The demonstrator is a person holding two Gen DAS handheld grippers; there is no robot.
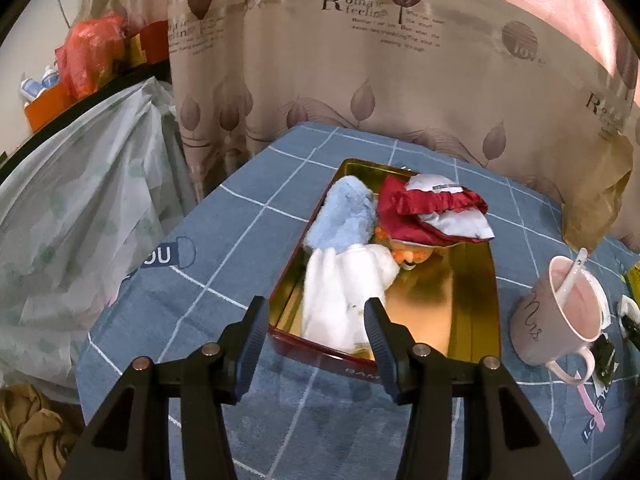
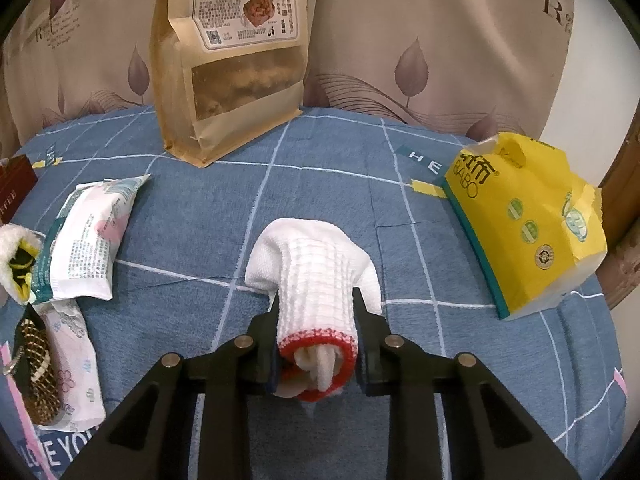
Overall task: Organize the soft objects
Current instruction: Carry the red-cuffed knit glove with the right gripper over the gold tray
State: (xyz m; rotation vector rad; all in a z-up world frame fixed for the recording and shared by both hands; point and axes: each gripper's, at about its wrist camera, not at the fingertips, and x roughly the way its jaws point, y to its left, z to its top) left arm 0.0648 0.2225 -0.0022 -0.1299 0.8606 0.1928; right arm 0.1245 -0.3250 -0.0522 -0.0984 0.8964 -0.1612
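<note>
While the left tool [image 1: 316,320] stands with its jaws spread and nothing between them, it hangs over the near end of a gold-lined tin [image 1: 476,280] on the blue checked tabletop [image 1: 224,264]. Inside the tin, just beyond the tool's fingertips, lies a white cloth [image 1: 344,284]; past it sit a light blue fluffy piece [image 1: 344,216], an orange plush item [image 1: 404,254] partly covered, and a red-and-grey satin piece [image 1: 432,208] at the far right. To the right of this tool stands a pink mug [image 1: 560,316] with a spoon in it. The right tool [image 2: 316,312] is pressed together on a white knitted glove [image 2: 316,280] with a red cuff, the glove's far end resting on the tabletop. Left of this tool lies a white wipes packet [image 2: 92,240]; beyond it a brown snack bag [image 2: 232,60] stands upright; to its right sits a yellow tissue pack [image 2: 528,224].
</note>
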